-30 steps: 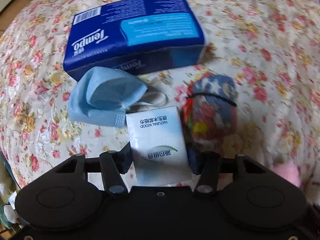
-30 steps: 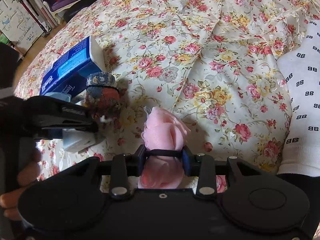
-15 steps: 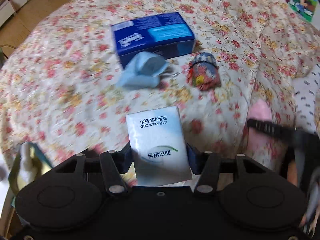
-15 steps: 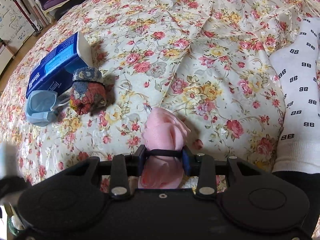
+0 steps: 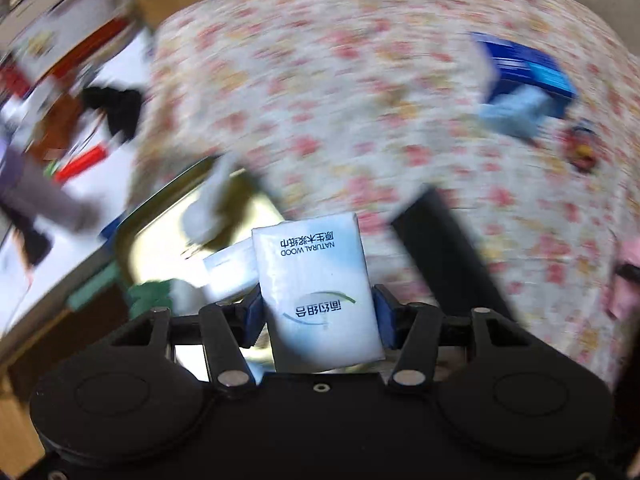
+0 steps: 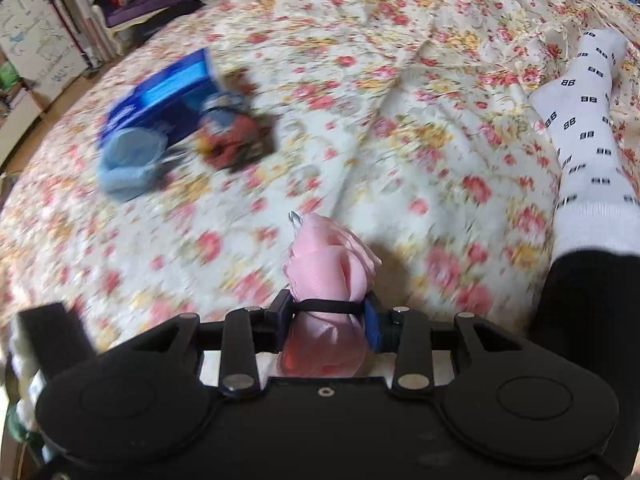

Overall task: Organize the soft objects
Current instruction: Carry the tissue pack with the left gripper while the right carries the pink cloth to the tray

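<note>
We find the left gripper (image 5: 316, 316) clamped on a white pocket tissue pack (image 5: 318, 292), its blue pads pressing both long sides; the pack stands upright between the fingers with its print upside down to the camera. We take the blue Tempo tissue box (image 6: 160, 100) as our landmark. The left wrist view is heavily blurred. In it the held pack sits well apart from the box (image 5: 524, 68), over the edge of the floral bedspread (image 5: 340, 100). Just beyond the pack lies a metal tray (image 5: 160, 236) with a second white pack (image 5: 232, 276) and other items we cannot identify through the blur.

The right gripper (image 6: 326, 320) is clamped on a pink cloth bundle (image 6: 328, 280) bound with a black elastic band, the fingers close together on its waist. This bundle hangs over the bedspread (image 6: 400, 80), well apart from the box.

Touching the box on its near side lie a light blue face mask (image 6: 128, 164) and a multicoloured cloth bundle (image 6: 232, 136). A person's leg in a white patterned sock (image 6: 588, 128) rests on the bedspread, far from the box.
</note>
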Available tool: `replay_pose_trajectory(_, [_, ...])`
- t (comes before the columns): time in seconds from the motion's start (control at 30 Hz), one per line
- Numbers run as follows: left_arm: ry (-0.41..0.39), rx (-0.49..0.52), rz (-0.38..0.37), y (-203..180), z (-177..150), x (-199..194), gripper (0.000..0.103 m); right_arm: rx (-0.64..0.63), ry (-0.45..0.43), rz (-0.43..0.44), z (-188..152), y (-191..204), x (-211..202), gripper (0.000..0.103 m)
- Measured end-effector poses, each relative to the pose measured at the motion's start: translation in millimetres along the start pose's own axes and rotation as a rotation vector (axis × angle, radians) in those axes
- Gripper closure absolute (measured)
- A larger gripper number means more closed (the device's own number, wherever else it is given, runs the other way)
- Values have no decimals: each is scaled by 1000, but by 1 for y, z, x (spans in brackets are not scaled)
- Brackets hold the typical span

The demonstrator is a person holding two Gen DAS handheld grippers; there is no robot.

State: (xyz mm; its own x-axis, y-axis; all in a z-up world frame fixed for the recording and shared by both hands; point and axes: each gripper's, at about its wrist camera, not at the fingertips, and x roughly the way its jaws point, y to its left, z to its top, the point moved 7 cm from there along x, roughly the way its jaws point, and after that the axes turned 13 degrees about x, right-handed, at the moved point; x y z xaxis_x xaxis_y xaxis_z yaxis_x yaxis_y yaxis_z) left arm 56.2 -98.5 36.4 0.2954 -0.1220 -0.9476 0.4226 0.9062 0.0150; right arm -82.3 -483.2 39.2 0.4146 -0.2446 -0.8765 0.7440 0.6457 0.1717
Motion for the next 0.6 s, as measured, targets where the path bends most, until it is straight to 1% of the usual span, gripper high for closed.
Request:
replay_pose_trajectory(0.1, [12,-82,43,36,-14,13,50,-29,-11,34,-19,16,-23,67])
replay_pose_trajectory(0.23, [7,-157,96,70,-21,26,50,-85,-27,85,-42,43,-56,67])
replay_pose_trajectory(0.37, [-2,-225,88,93,-16,39,50,-164,-27,138,-68,77,-84,67])
replay_pose_trajectory(0.47, [-16,-241,108,104,-9,46,50,-224,-3,189,-88,105,-98,67])
replay_pose_trajectory(0.6, [-28,-246,97,114,3,58,50,-312,47,252,-115,148,-108,67])
